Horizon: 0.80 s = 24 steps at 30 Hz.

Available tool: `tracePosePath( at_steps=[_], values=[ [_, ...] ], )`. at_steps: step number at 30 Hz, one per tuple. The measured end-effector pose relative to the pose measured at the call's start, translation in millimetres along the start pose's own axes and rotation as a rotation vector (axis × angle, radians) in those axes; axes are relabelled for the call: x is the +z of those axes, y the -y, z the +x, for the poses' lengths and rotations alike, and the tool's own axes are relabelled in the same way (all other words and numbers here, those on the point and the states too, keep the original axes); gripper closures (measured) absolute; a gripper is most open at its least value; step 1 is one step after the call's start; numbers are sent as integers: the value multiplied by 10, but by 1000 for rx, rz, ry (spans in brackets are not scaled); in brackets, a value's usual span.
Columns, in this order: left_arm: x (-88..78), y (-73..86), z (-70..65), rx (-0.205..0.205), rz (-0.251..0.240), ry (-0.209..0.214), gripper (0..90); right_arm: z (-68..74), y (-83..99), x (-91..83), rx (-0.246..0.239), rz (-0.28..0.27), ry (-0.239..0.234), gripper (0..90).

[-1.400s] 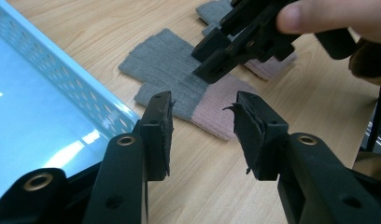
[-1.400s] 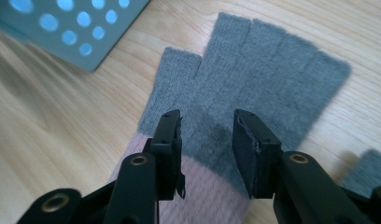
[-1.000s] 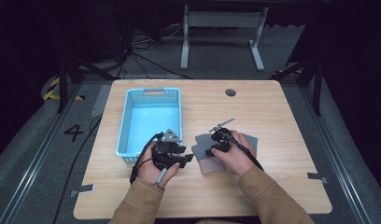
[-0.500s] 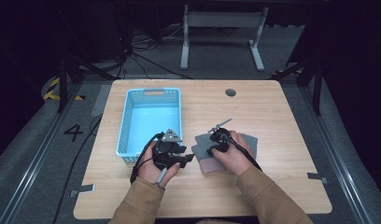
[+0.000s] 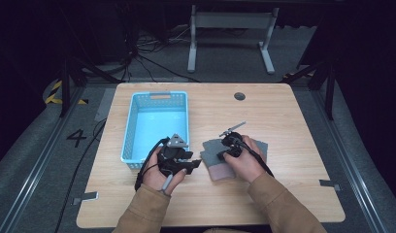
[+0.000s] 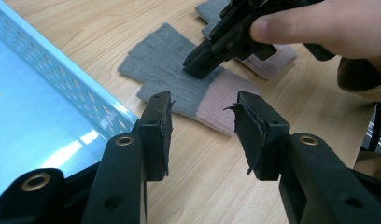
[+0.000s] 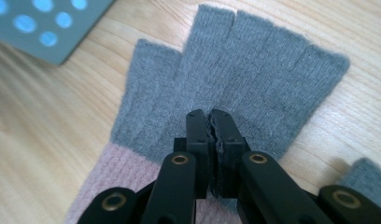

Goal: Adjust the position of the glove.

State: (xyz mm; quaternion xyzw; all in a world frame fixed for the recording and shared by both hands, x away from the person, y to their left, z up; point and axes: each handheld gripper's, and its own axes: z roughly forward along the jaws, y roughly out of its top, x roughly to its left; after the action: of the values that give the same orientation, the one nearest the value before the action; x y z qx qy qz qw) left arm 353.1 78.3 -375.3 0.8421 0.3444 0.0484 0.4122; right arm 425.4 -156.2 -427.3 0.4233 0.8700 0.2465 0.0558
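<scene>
Two fingerless knit gloves lie flat on the wooden table (image 5: pixel 293 126), both just to the right of the light-blue basket (image 5: pixel 157 124). The nearer glove (image 7: pixel 235 79), grey in the fingers and palm with a pink cuff, lies closest to the basket; the second glove (image 6: pixel 268 58) lies just past it, on the side away from the basket, partly under the person's right hand (image 5: pixel 242 162).

The right gripper (image 7: pixel 212 119) stands over the grey palm of the nearer glove, tips down on the knit. Its jaws have just been closing and now stand all but together; from the look of it they pinch a small fold of the fabric between the pads, though the fold itself is too thin to make out clearly.

The left gripper (image 6: pixel 202 123) waits beside the basket's near right corner, jaws about half open with nothing between them, pointing at the pink cuff of the same glove.

The glove looks light, soft and limp. It should bunch and drape rather than hold its shape, and a pinch may catch just the top layer of the knit. A hold near the middle of the palm, as here, seems sound, since fingers and cuff would hang evenly to either side. A hold at a fingertip or the cuff edge would likely let it swing and stretch. Nothing about it looks fragile or slippery.
</scene>
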Motion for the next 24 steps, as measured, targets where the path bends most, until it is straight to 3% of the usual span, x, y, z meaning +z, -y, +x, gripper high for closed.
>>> tracePosePath(
  at_steps=[6,14,24],
  values=[
    [17,-20,-6,8,2,5,571,-1,14,-158,-28,-17,-5,877],
    [46,-50,-14,16,3,12,570,-25,85,-451,-108,-26,-53,876],
    [63,-54,-23,18,10,13,568,67,207,-616,-366,55,-131,876]
  ],
)
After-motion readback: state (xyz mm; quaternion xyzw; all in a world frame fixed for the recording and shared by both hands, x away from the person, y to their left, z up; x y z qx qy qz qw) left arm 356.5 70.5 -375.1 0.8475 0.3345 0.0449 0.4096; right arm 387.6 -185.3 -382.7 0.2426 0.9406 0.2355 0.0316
